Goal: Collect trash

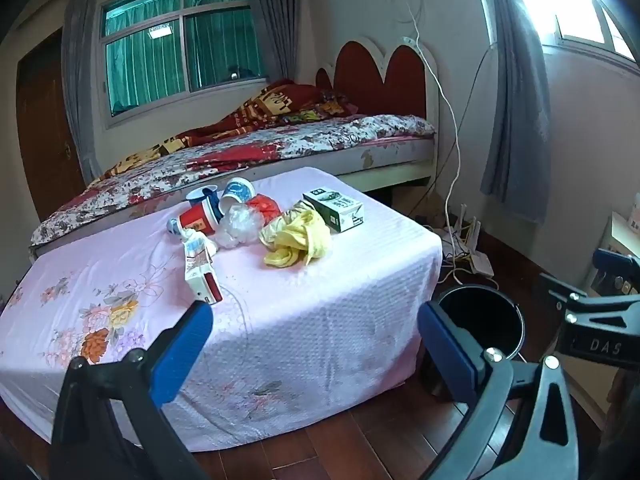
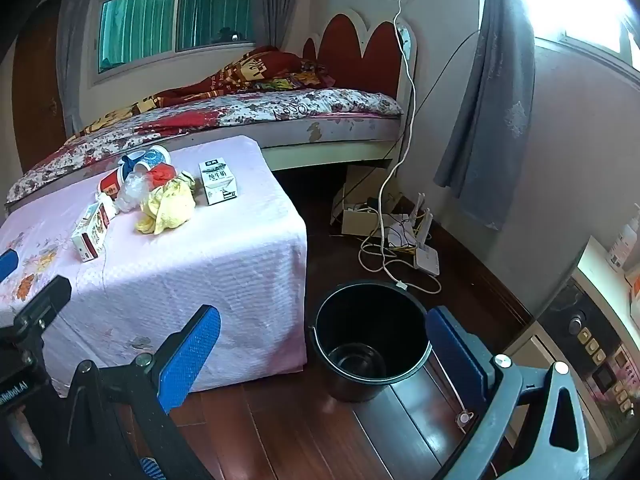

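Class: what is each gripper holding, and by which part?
Nothing. The left gripper and right gripper are both open and empty.

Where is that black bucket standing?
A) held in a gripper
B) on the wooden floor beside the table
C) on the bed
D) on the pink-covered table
B: the black bucket stands on the wooden floor, next to the pink-covered table, with nothing gripping it.

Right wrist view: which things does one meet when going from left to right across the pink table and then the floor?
Red and white carton → crumpled yellow bag → green and white milk carton → black bucket on the floor → white router.
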